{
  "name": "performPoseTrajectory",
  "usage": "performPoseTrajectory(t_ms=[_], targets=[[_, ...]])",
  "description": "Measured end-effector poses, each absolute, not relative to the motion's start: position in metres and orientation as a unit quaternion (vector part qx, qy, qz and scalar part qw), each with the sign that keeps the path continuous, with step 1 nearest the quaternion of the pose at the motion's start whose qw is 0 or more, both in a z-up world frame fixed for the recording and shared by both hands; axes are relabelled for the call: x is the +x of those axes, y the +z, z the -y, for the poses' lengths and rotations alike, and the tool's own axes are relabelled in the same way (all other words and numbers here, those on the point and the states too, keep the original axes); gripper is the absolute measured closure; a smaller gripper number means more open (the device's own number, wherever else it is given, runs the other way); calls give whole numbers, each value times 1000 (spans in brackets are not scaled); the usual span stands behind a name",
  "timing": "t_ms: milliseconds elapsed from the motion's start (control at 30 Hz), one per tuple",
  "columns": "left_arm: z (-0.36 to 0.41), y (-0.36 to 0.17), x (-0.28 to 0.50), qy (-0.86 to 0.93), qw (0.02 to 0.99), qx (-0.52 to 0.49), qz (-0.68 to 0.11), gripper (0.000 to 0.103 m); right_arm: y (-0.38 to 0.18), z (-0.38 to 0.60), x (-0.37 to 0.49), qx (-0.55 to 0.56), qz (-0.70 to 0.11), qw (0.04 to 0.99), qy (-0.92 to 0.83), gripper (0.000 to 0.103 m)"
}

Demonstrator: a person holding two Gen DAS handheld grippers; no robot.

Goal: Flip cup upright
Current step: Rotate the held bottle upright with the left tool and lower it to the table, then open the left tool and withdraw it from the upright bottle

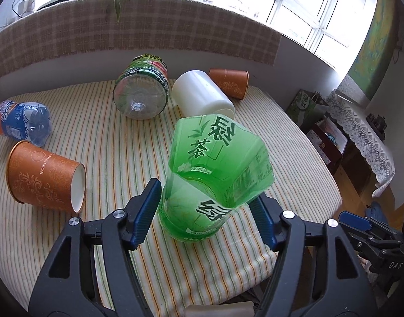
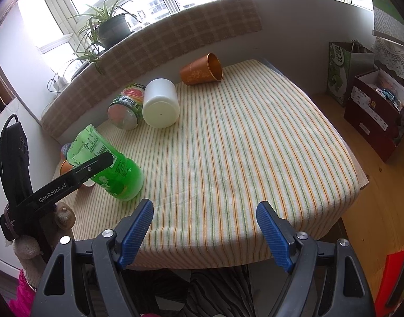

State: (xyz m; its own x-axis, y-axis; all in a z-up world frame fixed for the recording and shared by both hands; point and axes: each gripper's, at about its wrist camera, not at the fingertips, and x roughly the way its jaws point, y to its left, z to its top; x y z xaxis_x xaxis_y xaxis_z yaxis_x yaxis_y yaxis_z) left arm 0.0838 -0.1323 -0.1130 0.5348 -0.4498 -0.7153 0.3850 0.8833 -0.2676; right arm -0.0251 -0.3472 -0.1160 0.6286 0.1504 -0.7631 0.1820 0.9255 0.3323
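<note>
A green cut-off bottle cup (image 1: 212, 179) stands upright on the striped tablecloth (image 1: 117, 137), open mouth up. My left gripper (image 1: 204, 216) is open, its blue fingers either side of the cup's base with small gaps. The cup also shows at the left of the right wrist view (image 2: 114, 169), with the left gripper's finger across it. My right gripper (image 2: 204, 227) is open and empty above the table's near edge. Lying on their sides are two orange paper cups (image 1: 46, 179) (image 1: 231, 82), a white cup (image 1: 202, 95) and a clear green-labelled bottle cup (image 1: 141, 92).
A blue-labelled clear bottle (image 1: 22, 124) lies at the table's left edge. A checked cushion (image 1: 122, 34) runs along the back under the window sill with a potted plant (image 2: 109, 29). Bags and boxes (image 2: 373, 105) stand on the floor to the right.
</note>
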Motion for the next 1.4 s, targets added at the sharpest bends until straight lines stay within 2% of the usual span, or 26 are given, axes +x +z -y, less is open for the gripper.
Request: performPoseTrajectory(t_ms=[67,133,567,1133,1200,1267,1400], targets=[[130,-114,83,-242,871,-43,-425,26,-115,346,-25,191,-431,882,-8,21],[129,-115,82,-244,868,-45,-429,24,-115,345,-25,190,-430,883,-7,21],[96,-114,57,-221,879,-40,-421,23,-101,325,-21,152,-408,900,2,21],[45,-62,9,-152,934,-36,-322,23,-74,281,-18,73,-341,937,16,16],[43,-56,4,-150,939,-34,-307,19,-71,275,-19,63,-330,942,15,15],[41,-50,-3,-144,946,-32,-290,10,-67,270,-20,51,-320,946,15,15],[45,-39,-13,-127,958,-8,-256,7,-63,265,-24,39,-303,952,11,15]])
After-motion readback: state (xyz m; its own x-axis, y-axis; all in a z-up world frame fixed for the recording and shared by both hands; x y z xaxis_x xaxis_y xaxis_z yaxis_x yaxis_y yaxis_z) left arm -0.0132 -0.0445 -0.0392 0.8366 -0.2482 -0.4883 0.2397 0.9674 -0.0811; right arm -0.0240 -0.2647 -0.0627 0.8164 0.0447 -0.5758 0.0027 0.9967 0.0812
